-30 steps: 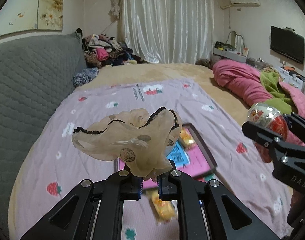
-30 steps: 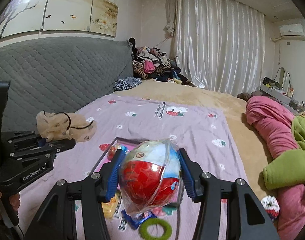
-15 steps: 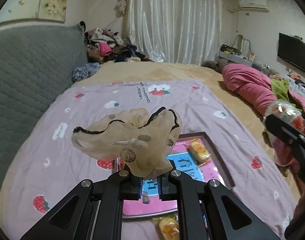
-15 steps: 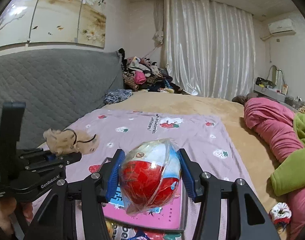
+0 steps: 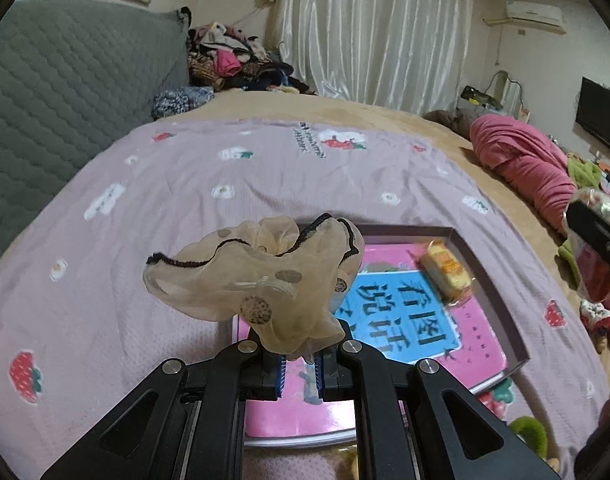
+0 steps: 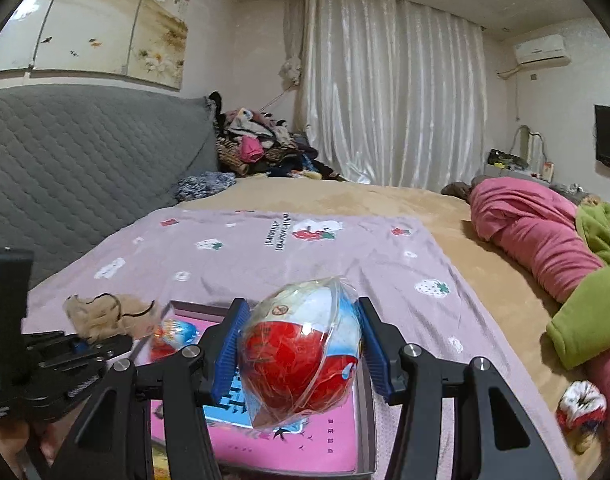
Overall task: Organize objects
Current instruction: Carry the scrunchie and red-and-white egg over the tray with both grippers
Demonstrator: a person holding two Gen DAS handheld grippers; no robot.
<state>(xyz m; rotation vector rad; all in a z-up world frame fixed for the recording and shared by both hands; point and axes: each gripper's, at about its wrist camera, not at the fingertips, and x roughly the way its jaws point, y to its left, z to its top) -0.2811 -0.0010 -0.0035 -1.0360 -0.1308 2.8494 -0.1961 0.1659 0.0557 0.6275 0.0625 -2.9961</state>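
Indoor light soft, even, moderately dim; backlit curtain point(image 6: 389, 88) brightest zone. Shadows faint. Strong fisheye bending, black vignette at corners. Motion blur on tray point(image 5: 485, 280) contents, scrunchie point(image 6: 101, 312); glare on wrapped egg point(image 6: 301, 356).

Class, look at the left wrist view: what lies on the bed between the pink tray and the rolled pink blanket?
Only bare lilac strawberry-print sheet lies between the pink tray and the rolled pink blanket; the left wrist view shows it.
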